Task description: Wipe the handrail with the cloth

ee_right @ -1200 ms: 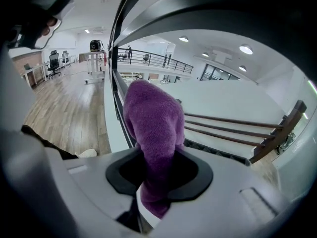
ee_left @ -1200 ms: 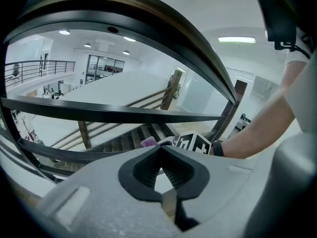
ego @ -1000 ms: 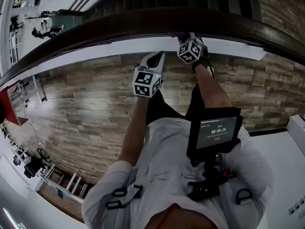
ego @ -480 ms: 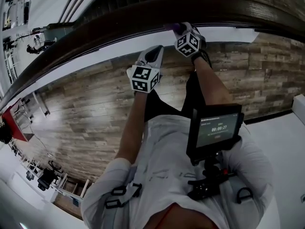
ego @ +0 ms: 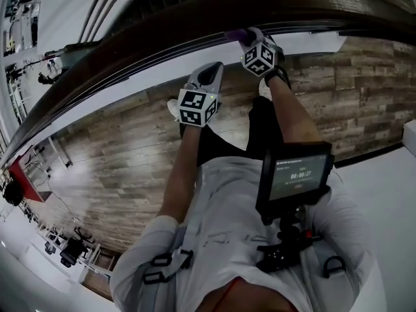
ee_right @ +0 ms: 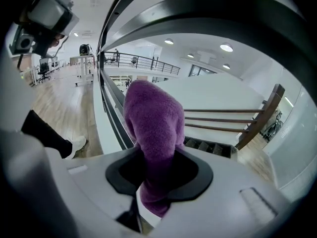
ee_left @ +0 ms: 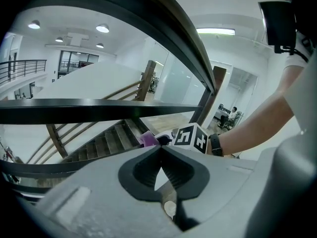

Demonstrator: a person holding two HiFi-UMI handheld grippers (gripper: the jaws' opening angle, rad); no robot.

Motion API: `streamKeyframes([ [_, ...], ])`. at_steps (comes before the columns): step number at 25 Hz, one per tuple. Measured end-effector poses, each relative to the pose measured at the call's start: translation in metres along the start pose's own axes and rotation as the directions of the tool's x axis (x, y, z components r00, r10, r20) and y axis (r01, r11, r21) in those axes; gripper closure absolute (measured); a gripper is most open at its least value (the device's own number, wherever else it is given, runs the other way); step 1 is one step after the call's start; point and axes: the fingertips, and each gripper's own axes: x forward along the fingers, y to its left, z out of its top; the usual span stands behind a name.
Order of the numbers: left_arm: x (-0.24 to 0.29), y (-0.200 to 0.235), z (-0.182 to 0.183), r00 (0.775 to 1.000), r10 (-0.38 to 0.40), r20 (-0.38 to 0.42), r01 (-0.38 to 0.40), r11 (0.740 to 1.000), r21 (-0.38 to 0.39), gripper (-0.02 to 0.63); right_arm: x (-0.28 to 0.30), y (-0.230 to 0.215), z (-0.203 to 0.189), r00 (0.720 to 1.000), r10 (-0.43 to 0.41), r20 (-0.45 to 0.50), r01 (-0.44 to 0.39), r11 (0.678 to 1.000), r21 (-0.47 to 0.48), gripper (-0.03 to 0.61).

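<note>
So the right gripper is clamped down on the purple cloth, a fluffy wad that sticks up out of the jaws and hangs a bit below them too. From above, the cloth sits right up at the near edge of the dark wooden handrail; can't say for sure whether it's pressed on or just next to it. The left gripper is closed with nothing in it, jaw tips meeting, and it's held just beside the right one, a little lower and further back from the rail, pointing toward it. Both arms reach forward from the person's white shirt, and a small screen is mounted at chest level. Under the rail there's a white ledge, then wood-plank floor underfoot, and past the rail a staircase going down.
</note>
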Motion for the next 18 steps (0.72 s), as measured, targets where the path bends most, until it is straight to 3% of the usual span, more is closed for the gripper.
streamKeyframes([
  [10, 0.025, -0.020, 0.015, 0.997, -0.079, -0.001, 0.079, 0.997, 0.016, 0.614, -0.011, -0.029, -0.005, 1.000, 0.008, -0.002, -0.008, 0.997, -0.070, 0.471],
  [18, 0.037, -0.026, 0.025, 0.992, -0.126, -0.017, 0.127, 0.991, 0.036, 0.614, -0.028, -0.063, -0.022, 0.998, -0.057, -0.028, 0.056, 0.998, -0.036, 0.471],
])
